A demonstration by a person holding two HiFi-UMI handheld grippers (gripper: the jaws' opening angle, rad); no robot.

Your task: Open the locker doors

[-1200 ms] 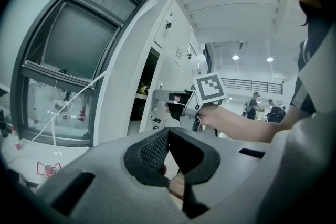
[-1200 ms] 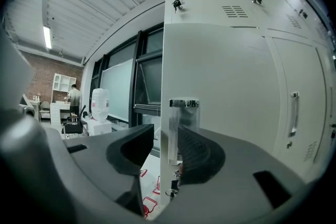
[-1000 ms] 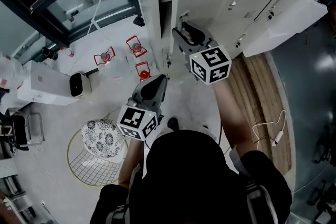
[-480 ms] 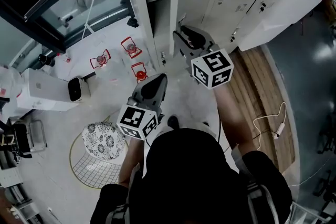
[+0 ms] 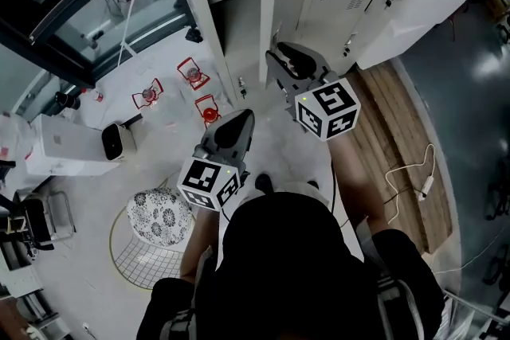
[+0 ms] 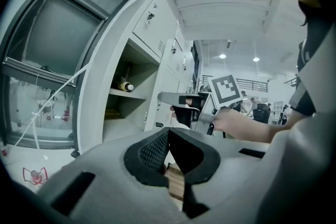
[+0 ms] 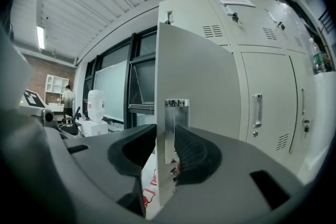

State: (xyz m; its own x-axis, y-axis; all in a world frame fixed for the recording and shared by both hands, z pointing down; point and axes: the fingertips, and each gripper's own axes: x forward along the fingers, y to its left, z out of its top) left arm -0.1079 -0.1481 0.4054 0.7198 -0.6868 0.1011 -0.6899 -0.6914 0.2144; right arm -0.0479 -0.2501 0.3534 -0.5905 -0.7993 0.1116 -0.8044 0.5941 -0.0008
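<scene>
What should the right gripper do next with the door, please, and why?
Probably swing the door wider: the right gripper has just been closing its jaws and now clamps the handle at its edge, and the door stands only partly open.

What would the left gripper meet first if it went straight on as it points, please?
Probably the right gripper, whose jaws have just been closing on the open locker door; depth is unclear.
</scene>
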